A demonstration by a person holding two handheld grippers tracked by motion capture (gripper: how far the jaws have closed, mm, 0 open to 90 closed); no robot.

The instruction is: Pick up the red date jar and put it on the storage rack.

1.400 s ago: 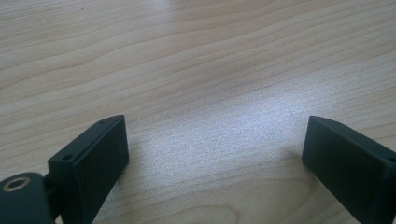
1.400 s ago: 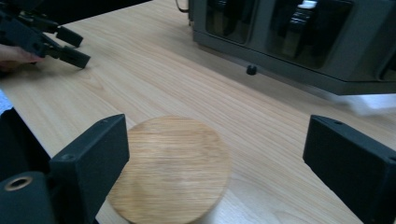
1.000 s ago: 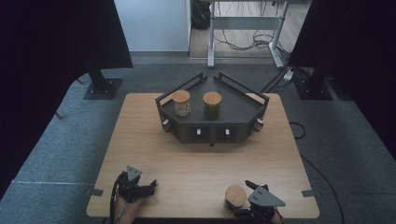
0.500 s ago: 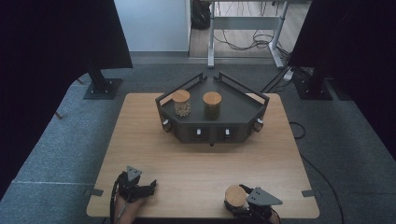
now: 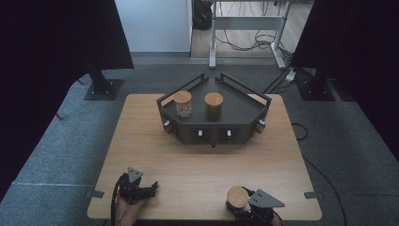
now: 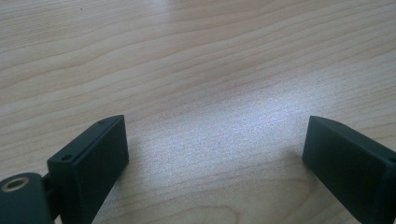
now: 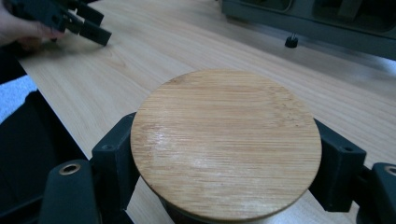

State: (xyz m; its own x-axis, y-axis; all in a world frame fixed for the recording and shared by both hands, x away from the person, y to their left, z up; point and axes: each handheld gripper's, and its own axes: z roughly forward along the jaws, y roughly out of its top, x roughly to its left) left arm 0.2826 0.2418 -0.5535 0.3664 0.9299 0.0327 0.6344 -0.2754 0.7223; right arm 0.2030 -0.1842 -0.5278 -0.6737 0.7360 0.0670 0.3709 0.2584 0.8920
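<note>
The right gripper (image 5: 241, 206) has just been closing and now clamps a jar (image 7: 226, 144) with a round wooden lid, one jaw pressed to each side just under the lid. The jar stands at the near right edge of the table (image 5: 202, 165). The left gripper (image 5: 148, 188) rests at the near left — jaws spread wide over bare wood. On the far side sits a dark tray (image 5: 244, 110) holding two more jars (image 5: 183, 103) — side by side, apart.

Lab: black curtains (image 5: 56, 37), carpet (image 5: 61, 141), cabled desk frame (image 5: 247, 28).
</note>
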